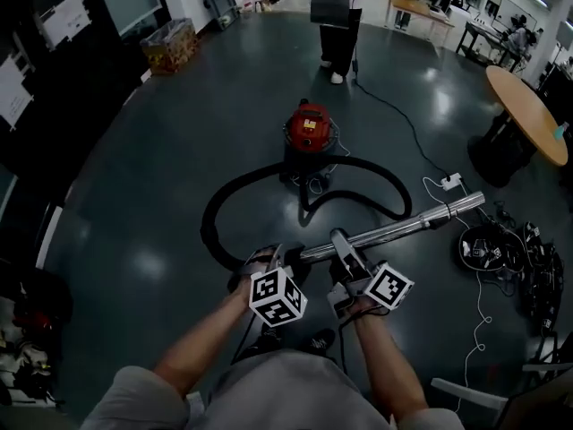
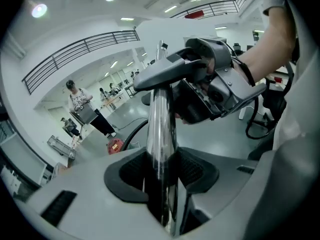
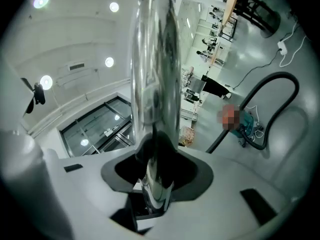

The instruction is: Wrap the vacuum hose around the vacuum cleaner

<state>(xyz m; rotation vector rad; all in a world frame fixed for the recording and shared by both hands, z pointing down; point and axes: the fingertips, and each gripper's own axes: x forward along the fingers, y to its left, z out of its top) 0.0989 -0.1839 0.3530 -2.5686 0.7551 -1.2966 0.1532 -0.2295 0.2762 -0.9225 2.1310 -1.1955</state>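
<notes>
Two grippers clench one chrome wand (image 1: 398, 228), which lies nearly level in front of the person and points toward the right. The left gripper (image 1: 271, 258) holds it near the handle end; in the left gripper view the tube runs up between the dark pads, pressed from both sides. The right gripper (image 1: 342, 245) grips it just beside the left one, and the right gripper view shows its pads closed on the tube as well. From the handle end the black vacuum hose (image 1: 213, 211) lies on the dark floor in a wide loop, swinging left, then curving back to the red vacuum cleaner (image 1: 309, 128), which stands upright well ahead of the person; a second bend of hose arcs to the right of it. None of the hose is wound around the canister. A yellow label (image 1: 309, 124) sits on the canister's front, its print too small to read. Each gripper carries a cube of black-and-white square markers. Beyond the cleaner stands a person (image 1: 337, 21), and a round wooden table (image 1: 528, 110) stands at the right.
</notes>
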